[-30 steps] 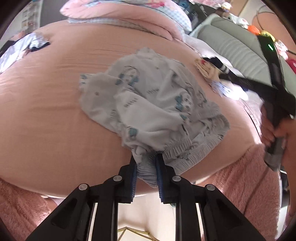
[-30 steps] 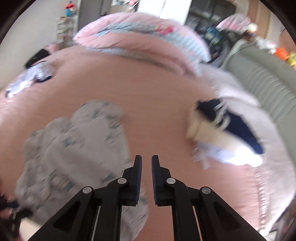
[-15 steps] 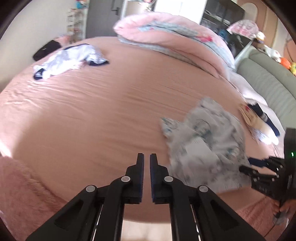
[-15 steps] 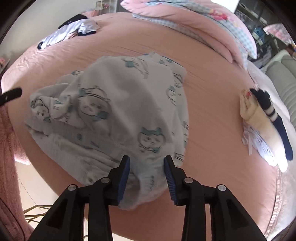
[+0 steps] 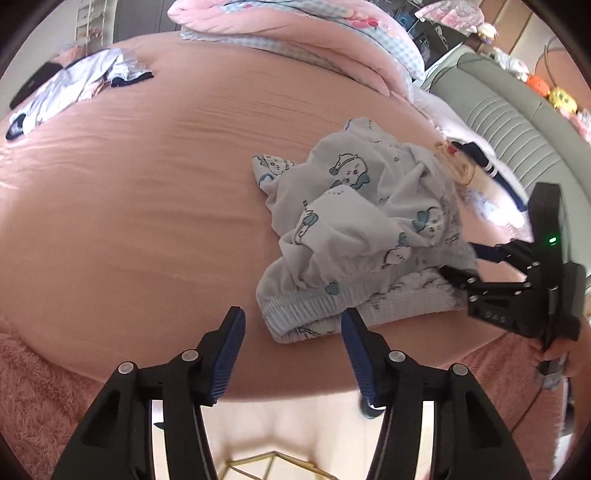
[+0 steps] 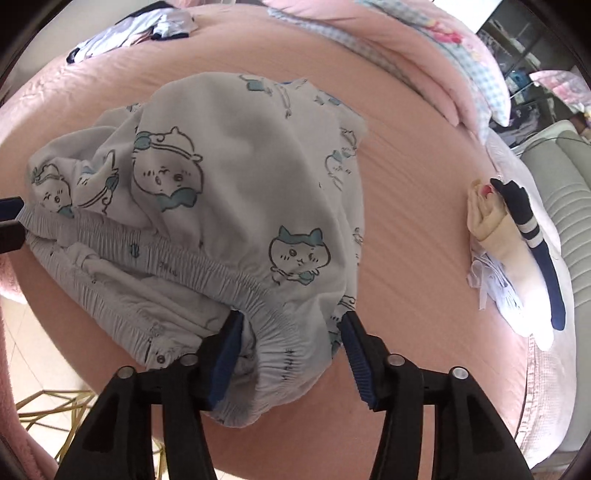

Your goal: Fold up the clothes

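White pyjama bottoms (image 5: 354, 221) with a blue cartoon print lie crumpled on the pink bed sheet (image 5: 147, 184), their elastic waistband towards the near edge. My left gripper (image 5: 292, 321) is open, and the waistband's left corner lies just ahead of its fingertips. In the right wrist view the bottoms (image 6: 240, 147) fill the middle. My right gripper (image 6: 291, 319) is open wide with the gathered right end of the waistband between its fingers, not clamped. The right gripper (image 5: 469, 262) also shows at the garment's right end, held by a hand.
Loose clothes (image 5: 74, 85) lie at the bed's far left. A pink duvet (image 5: 295, 26) is piled at the back. Folded cream and navy items (image 6: 517, 240) sit at the right by a grey padded headboard (image 5: 517, 118). A fluffy pink blanket (image 5: 33, 387) hangs at the near edge.
My left gripper let go of the waistband, swung away, came back and opened. My right gripper opened wide and closed in on the waistband's right end.
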Demonstrator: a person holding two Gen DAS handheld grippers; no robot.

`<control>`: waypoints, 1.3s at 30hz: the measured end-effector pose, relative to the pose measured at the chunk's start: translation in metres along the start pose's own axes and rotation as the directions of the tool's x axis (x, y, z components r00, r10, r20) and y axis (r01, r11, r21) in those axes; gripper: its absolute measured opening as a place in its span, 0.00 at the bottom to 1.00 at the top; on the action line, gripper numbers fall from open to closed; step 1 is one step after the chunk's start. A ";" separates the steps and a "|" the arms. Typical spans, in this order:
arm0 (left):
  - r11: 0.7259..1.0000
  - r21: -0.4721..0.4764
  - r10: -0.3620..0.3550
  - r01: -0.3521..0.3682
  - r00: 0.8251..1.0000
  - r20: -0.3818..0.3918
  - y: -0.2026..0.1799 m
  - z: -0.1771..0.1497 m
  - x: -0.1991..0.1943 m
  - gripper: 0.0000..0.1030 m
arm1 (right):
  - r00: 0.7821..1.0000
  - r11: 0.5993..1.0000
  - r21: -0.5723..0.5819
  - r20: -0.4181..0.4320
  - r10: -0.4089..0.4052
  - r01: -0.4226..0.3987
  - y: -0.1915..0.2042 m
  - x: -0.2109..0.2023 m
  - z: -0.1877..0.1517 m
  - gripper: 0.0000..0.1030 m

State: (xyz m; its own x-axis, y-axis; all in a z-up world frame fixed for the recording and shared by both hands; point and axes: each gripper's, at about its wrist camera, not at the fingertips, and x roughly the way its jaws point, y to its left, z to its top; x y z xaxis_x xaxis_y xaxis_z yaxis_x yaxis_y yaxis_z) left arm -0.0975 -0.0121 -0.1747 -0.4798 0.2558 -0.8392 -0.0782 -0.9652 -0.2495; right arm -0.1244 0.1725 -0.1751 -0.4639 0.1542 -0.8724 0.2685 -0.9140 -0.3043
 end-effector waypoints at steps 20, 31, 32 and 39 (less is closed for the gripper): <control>0.999 0.050 -0.012 0.012 1.000 -0.001 0.001 -0.005 0.000 0.49 | 0.992 0.989 -0.085 0.014 0.123 -0.121 0.014 -0.015 -0.006 0.30; 0.999 0.045 -0.007 0.006 1.000 0.012 0.001 -0.009 0.003 0.49 | 0.983 0.926 -0.340 0.132 -0.126 0.165 0.068 0.004 0.003 0.19; 0.999 0.041 0.006 -0.007 1.000 0.027 0.002 -0.008 0.000 0.49 | 0.988 0.959 -0.259 0.126 -0.085 0.115 0.059 0.002 0.008 0.18; 0.990 0.008 0.138 -0.142 0.976 0.166 0.017 0.002 -0.020 0.03 | 0.975 0.986 0.133 0.215 0.065 -0.095 -0.006 -0.026 0.021 0.16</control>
State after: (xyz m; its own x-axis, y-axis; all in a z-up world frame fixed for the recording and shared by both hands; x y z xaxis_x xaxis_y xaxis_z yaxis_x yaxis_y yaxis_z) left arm -0.0912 -0.0338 -0.1615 -0.6243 0.1073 -0.7738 -0.0164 -0.9921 -0.1244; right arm -0.1320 0.1660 -0.1427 -0.6159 0.0104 -0.7877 0.1962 -0.9664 -0.1662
